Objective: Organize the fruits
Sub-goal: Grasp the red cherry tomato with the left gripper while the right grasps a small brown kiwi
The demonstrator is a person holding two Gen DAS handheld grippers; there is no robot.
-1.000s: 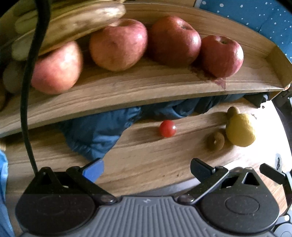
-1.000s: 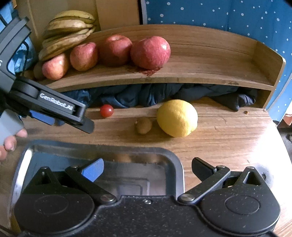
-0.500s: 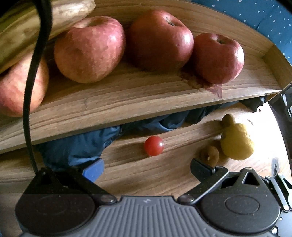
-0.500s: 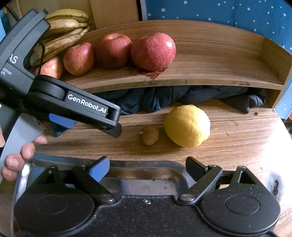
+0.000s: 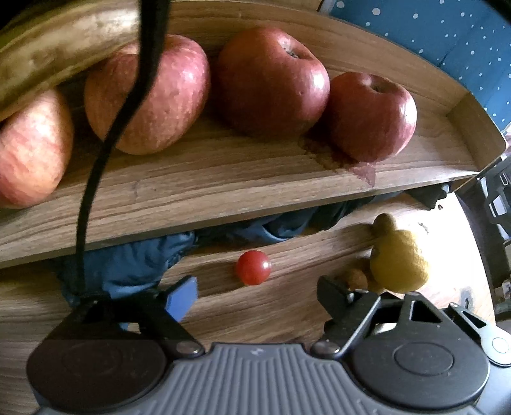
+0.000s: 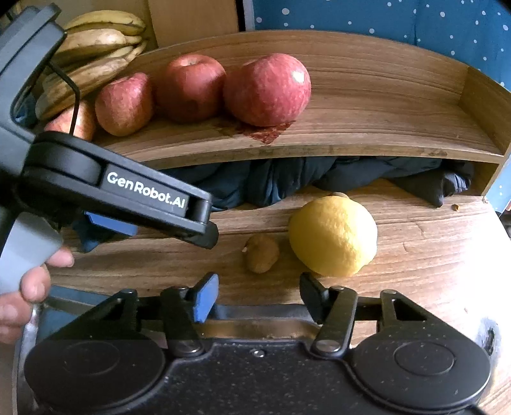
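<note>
Closing both grippers (image 5: 255,293) (image 6: 258,297), nothing gripped

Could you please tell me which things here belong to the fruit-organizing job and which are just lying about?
Part of the job:
cherry tomato
lemon
small brown fruit
apples
bananas
wooden shelf
metal tray

Just lying about:
dark blue cloth
dotted blue fabric

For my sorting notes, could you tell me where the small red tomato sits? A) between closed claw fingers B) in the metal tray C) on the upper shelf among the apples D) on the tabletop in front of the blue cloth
D: the tomato lies on the wooden tabletop, just before the blue cloth.
</note>
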